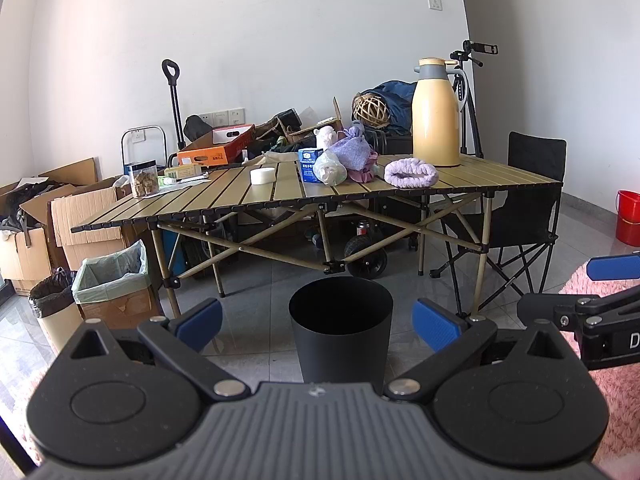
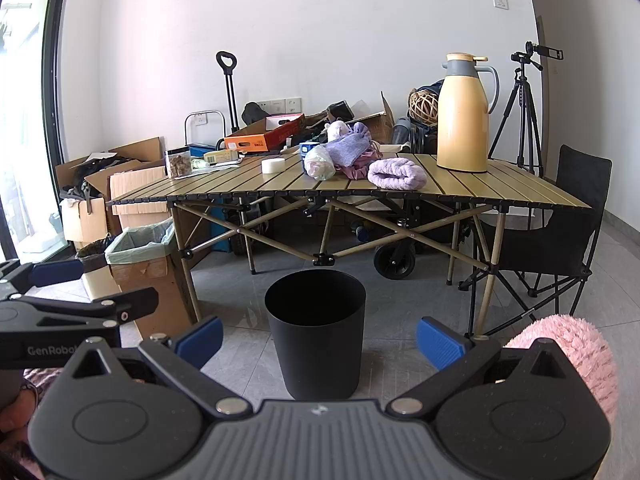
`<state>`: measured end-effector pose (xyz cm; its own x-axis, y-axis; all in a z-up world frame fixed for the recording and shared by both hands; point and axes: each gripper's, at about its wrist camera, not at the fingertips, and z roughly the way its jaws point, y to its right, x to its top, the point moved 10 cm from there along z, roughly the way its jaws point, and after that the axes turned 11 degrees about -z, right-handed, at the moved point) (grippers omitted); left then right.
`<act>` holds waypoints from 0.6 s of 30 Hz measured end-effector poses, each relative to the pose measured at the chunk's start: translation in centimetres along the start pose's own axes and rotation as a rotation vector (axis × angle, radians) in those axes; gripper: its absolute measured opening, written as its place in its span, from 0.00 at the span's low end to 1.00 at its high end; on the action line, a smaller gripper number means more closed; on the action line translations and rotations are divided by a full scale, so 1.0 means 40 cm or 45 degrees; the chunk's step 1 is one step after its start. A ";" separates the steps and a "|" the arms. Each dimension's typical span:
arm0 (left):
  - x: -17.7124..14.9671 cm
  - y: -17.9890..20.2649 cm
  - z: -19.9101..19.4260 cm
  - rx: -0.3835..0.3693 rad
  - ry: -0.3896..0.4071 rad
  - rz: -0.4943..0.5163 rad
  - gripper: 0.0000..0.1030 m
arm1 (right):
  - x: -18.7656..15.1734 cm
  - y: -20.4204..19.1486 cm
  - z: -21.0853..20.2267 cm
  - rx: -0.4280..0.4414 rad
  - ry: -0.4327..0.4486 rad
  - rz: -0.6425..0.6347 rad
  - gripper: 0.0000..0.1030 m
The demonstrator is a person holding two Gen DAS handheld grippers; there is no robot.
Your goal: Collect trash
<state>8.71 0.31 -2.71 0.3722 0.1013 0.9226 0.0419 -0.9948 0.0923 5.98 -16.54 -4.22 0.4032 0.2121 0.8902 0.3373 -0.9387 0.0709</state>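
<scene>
I had both tools held back from the folding table (image 1: pixel 472 178), with the black bin (image 1: pixel 341 334) standing on the floor at twelve o'clock, just ahead of the fingers and in front of the table's near edge. My left gripper (image 1: pixel 318 322) had its blue pads spread wide and carried nothing; my right gripper (image 2: pixel 319 334) was likewise spread and empty.

The bin looked rigid and light, thin-walled; I judged its rim the place to pinch, though smooth plastic could slip. Its inside was all dark, so I couldn't tell whether anything lay in it.

On the table, at about twelve o'clock beyond the bin, sat the likeliest trash: a crumpled clear plastic bag (image 1: pixel 330 168) touching a blue carton (image 1: pixel 309 164). The bag should be soft, nearly weightless and slippery, best taken by a bunched fold near its top. What it held was too blurred to name. The carton was partly hidden behind it in the right view.

At ten o'clock, a lined cardboard box (image 2: pixel 144 258) was cut off by the left tool.
</scene>
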 end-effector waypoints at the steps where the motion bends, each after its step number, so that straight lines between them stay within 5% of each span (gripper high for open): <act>1: -0.003 0.001 0.002 0.001 0.000 0.001 1.00 | 0.000 0.000 0.000 0.000 0.001 0.000 1.00; 18: 0.003 -0.010 0.006 0.003 0.000 -0.002 1.00 | 0.013 0.000 -0.003 0.001 0.005 -0.008 1.00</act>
<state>8.95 0.70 -2.74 0.3723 0.1027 0.9224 0.0447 -0.9947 0.0927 6.10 -16.46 -3.70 0.3979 0.2172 0.8913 0.3408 -0.9370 0.0762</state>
